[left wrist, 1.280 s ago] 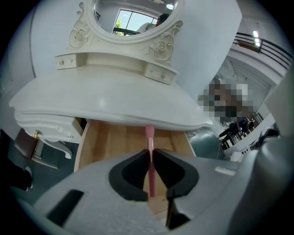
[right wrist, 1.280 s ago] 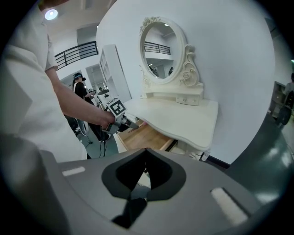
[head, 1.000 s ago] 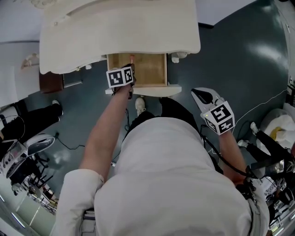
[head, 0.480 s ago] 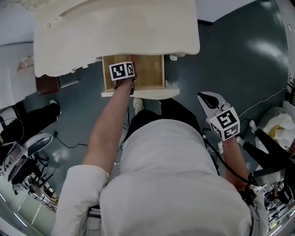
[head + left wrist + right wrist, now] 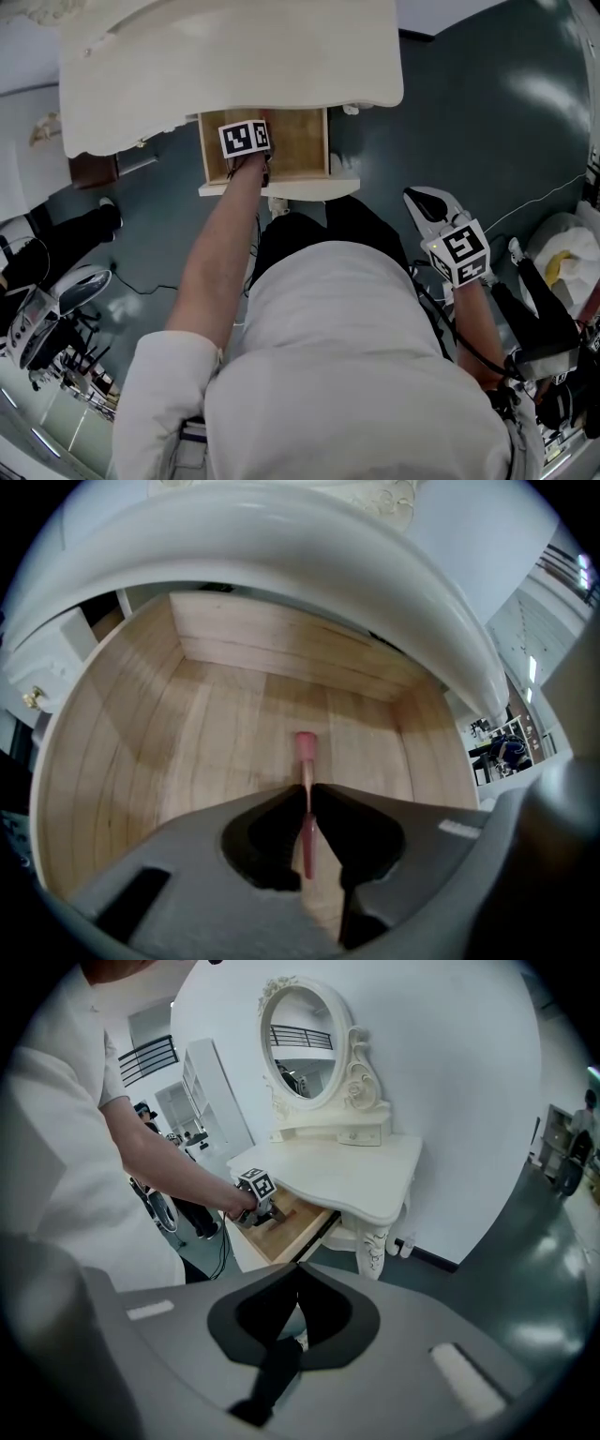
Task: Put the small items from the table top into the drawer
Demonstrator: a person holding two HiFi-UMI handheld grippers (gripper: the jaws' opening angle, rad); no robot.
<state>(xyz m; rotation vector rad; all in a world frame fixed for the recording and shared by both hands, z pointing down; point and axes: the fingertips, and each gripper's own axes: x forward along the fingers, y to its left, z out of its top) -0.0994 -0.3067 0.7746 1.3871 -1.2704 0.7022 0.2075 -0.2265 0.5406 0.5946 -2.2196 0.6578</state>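
Fingers (image 5: 265, 829) of your left gripper (image 5: 307, 797) were pinched shut on a thin pink stick (image 5: 305, 752), inside the open wooden drawer (image 5: 112, 761). Its long axis ran straight ahead from the fingers, the thicker pink end pointing toward the drawer's back wall. The pale surface (image 5: 234, 56) overhung the drawer from above. Your right gripper (image 5: 298, 1274) hung well apart, off to your right, its fingers together on nothing.

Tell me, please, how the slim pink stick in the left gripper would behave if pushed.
The slim pink stick looks straight while pinched in the left gripper, so probably stiff. Being so thin, it is likely light. It seems round, so it may roll on the smooth wooden drawer floor.
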